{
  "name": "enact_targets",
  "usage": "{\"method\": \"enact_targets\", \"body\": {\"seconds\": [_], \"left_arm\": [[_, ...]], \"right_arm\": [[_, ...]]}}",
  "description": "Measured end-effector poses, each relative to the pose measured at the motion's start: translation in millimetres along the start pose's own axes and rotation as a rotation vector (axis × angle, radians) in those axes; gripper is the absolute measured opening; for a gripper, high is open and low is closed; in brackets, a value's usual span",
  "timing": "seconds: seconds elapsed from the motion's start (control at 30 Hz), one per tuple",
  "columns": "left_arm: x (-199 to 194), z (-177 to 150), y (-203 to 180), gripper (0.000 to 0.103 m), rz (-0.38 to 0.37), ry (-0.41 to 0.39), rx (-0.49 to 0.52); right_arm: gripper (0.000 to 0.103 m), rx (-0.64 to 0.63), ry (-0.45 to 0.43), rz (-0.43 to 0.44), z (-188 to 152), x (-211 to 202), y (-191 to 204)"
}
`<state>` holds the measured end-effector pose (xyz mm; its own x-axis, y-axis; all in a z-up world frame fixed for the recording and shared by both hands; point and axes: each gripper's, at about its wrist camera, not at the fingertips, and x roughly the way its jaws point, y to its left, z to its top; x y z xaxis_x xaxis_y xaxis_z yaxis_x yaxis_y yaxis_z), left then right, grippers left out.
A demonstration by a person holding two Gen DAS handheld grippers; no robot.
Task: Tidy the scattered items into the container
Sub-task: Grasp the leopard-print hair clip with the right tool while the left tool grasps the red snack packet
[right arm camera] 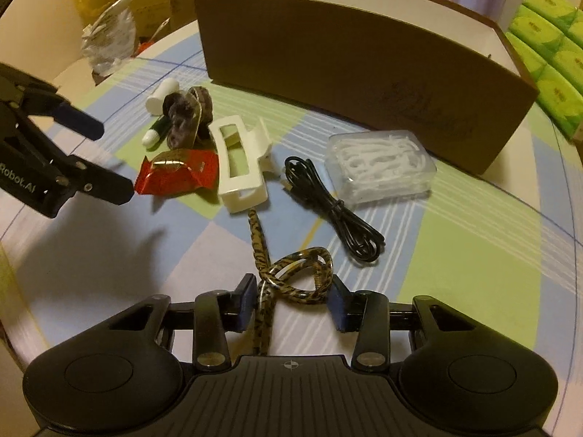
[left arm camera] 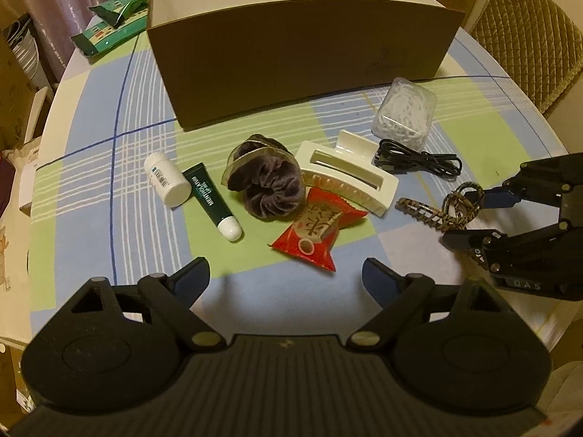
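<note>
A leopard-print hair clip (right arm camera: 302, 255) lies on the checked tablecloth, its loop between the pads of my right gripper (right arm camera: 293, 298), which is shut on it; the left wrist view shows the same grip (left arm camera: 470, 218). My left gripper (left arm camera: 287, 271) hangs open over the cloth just short of a red snack packet (left arm camera: 317, 233). Beyond lie a white claw clip (left arm camera: 386, 185), a dark scrunchie (left arm camera: 269, 185), a green lip-balm tube (left arm camera: 211, 200), a white bottle (left arm camera: 167, 178), a black cable (left arm camera: 419, 160) and a clear floss-pick box (left arm camera: 404, 113). The brown open-top box (left arm camera: 291, 73) stands behind them.
Green packets (left arm camera: 113, 25) lie at the table's far left edge. A quilted chair (left arm camera: 528, 36) stands past the right rim. Green tissue packs (right arm camera: 546, 54) sit beside the box's right end, and a plastic bag (right arm camera: 109, 36) lies off the far left.
</note>
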<state>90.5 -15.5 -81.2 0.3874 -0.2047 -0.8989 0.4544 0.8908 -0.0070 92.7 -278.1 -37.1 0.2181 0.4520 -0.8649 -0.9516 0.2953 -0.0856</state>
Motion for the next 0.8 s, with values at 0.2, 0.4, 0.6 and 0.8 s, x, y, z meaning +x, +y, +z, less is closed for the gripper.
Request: {"method": "enact_targets", "body": {"seconds": [0.2,0.4,0.6,0.8], "left_arm": [[7.4,2.1,-4.8,0.077,-0.021,-0.008,0.034],[19.3,9.2,-7.6,0.065,-0.053,-0.011,0.068],[32.3,18.2,-9.9,0.043,-0.087,0.002,0.082],[31.8,14.8,-19.9,0.034,-0.151,0.023,0.088]], "right_arm": [[0.038,0.051,0.018,-0.025,-10.4,-8.0,-18.7],[0.038,0.118,0.038,-0.067,-26.9,-21.5,-44.6],[0.038,0.167,0.05,-0.104,-39.3,-31.5,-59.9],[0.038,0.187,0.052,-0.105,-45.1,-36.5,-66.2]]}}
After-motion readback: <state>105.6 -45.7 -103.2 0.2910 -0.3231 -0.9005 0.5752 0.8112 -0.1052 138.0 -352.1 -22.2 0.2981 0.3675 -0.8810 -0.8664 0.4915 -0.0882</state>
